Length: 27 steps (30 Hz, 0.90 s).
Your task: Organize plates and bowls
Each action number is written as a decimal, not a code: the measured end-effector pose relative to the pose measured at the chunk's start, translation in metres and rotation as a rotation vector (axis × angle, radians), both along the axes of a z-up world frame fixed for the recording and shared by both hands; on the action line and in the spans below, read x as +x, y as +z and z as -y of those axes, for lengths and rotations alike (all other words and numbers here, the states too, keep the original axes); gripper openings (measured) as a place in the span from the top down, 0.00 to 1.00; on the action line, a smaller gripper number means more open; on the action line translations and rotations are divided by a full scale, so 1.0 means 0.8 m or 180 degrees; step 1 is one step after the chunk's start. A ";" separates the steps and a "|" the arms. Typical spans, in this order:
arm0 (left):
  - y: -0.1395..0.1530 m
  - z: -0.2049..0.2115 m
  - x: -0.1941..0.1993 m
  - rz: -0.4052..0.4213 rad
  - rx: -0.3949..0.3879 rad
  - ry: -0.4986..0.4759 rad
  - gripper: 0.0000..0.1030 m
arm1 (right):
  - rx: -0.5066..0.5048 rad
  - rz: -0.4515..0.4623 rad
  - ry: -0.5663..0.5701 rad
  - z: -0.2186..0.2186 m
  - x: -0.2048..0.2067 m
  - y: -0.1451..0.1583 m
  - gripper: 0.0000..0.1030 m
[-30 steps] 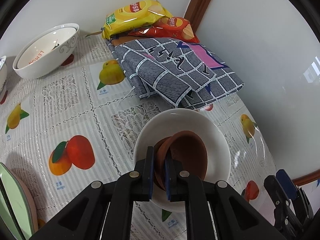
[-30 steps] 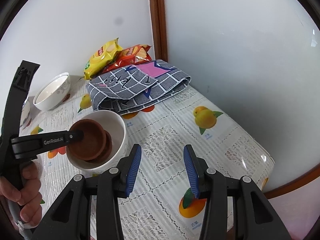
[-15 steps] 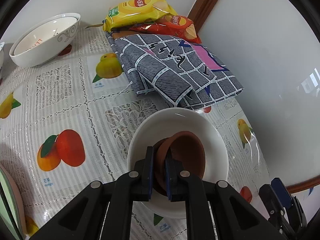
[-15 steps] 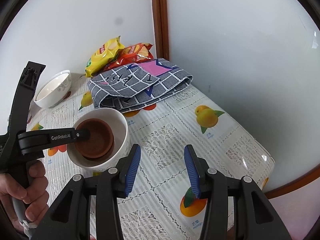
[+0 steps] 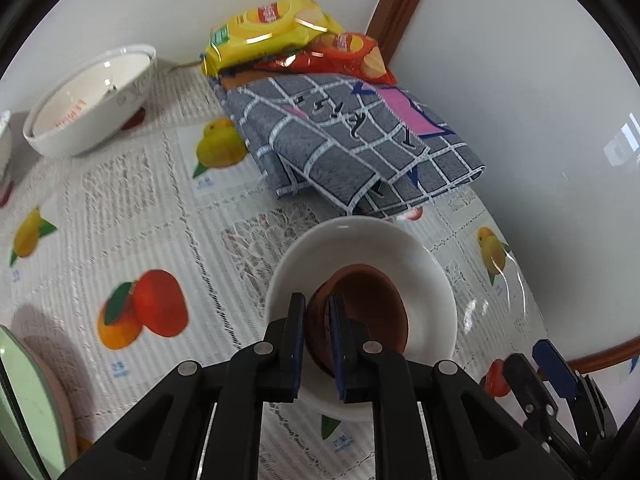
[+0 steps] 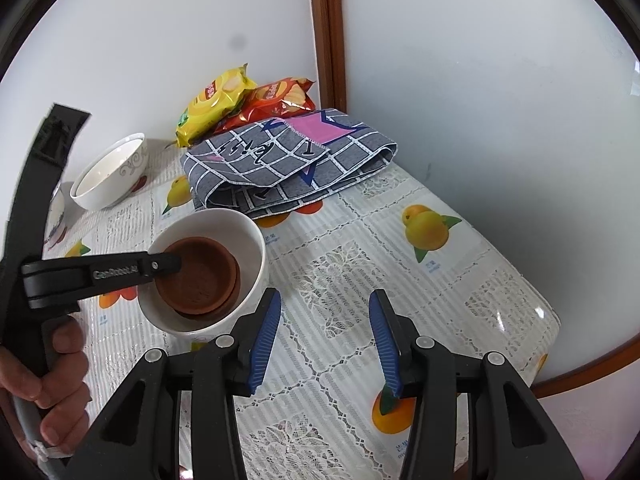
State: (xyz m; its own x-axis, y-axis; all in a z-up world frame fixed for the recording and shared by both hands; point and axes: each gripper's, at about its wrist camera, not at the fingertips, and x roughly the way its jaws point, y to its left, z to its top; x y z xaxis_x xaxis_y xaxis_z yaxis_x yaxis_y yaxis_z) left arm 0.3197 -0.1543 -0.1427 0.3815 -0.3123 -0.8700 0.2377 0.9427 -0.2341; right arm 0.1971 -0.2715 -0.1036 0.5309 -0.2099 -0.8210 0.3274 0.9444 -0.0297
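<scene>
brown bowls going into the white one

we've got our left gripper (image 5: 316, 332) clenched on the near rim of a small brown clay bowl (image 5: 368, 308), one pad inside the wall and one outside. that bowl sits down inside the plain white ceramic bowl (image 5: 436, 280) near the right edge of the table. from the right wrist view we can see a second brown rim (image 6: 236, 280) peeking out beneath it, so it looks like two clay bowls nested together in there. whether the held bowl is fully seated or just off the one below, we can't tell.

our right gripper (image 6: 324, 344) hangs over the fruit-print plastic tablecloth (image 6: 460, 276) just beside the white bowl, jaws released, nothing between them.

so how far are we? by our reckoning, this little stack is nearly built; letting go is what's left here. further back by the wall, a larger white bowl with grey scroll pattern (image 5: 92, 104) stands well apart, seemingly with another bowl nested in it. at the lower left edge we glimpse a pale green plate (image 5: 24, 412) with a pinkish one against it. the folded grey checked cloth (image 5: 352, 148) and the yellow and red snack bags (image 5: 280, 32) lie behind, not ours to sort.
</scene>
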 end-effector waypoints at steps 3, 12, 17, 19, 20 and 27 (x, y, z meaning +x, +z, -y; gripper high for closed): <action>0.013 -0.005 -0.003 0.0102 0.0033 0.0008 0.85 | 0.0047 -0.0009 -0.0004 0.000 0.004 -0.003 0.56; 0.032 -0.026 -0.002 0.0250 0.0154 0.0101 0.73 | 0.0127 0.0047 0.0052 -0.007 0.018 -0.003 0.56; 0.036 -0.028 -0.003 0.0308 0.0254 0.0094 0.65 | 0.0093 0.0171 0.0089 -0.009 0.021 0.005 0.55; 0.038 -0.031 -0.002 0.0314 0.0261 0.0096 0.65 | 0.0065 0.0186 0.0106 -0.007 0.027 0.009 0.54; 0.038 -0.032 -0.002 0.0321 0.0258 0.0101 0.65 | 0.0057 0.0203 0.0096 -0.006 0.029 0.012 0.54; 0.042 -0.041 0.000 0.0335 0.0236 0.0109 0.64 | 0.0187 0.0315 0.0106 -0.011 0.057 0.044 0.54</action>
State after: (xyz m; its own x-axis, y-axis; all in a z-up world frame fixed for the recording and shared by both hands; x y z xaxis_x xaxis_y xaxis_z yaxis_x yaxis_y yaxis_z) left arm 0.3194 -0.1214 -0.1092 0.4811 -0.2337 -0.8449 0.2247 0.9645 -0.1389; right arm 0.2431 -0.2628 -0.0684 0.6159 -0.1439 -0.7746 0.2946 0.9539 0.0570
